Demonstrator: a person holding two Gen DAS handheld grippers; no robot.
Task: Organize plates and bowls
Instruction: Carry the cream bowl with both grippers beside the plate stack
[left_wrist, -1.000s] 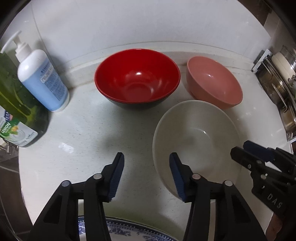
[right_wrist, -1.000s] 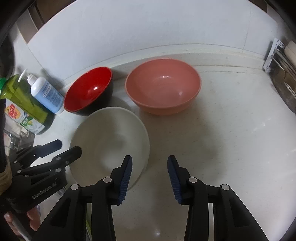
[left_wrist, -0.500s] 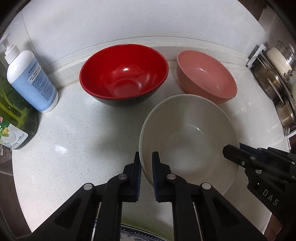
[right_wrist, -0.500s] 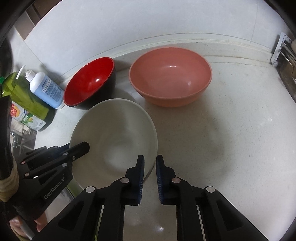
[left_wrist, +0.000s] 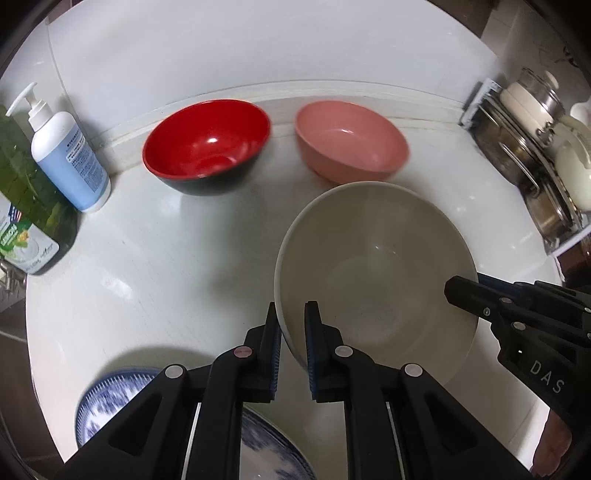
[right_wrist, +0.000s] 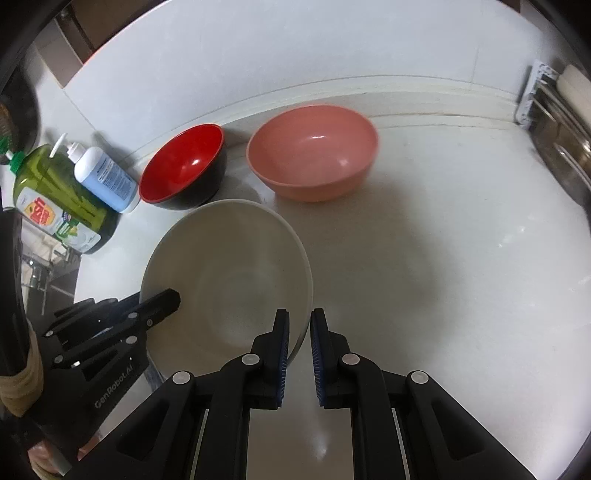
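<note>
Above the counter (left_wrist: 147, 266), a plain off-white bowl (left_wrist: 373, 258) is held by opposite rims, in front of a red bowl (left_wrist: 207, 147) and a pink bowl (left_wrist: 351, 147). The left hand-held gripper (left_wrist: 293, 317) is clamped on one rim, the right hand-held gripper (right_wrist: 298, 325) on the other.

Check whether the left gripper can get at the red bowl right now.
Probably not yet: the left gripper is shut on the white bowl's rim, with the right gripper clamping the opposite side. The counter towards the red bowl looks free.

You can read "DAS" on the right gripper (left_wrist: 461, 291) and "GenRobot.AI" on the left gripper (right_wrist: 166, 297).
</note>
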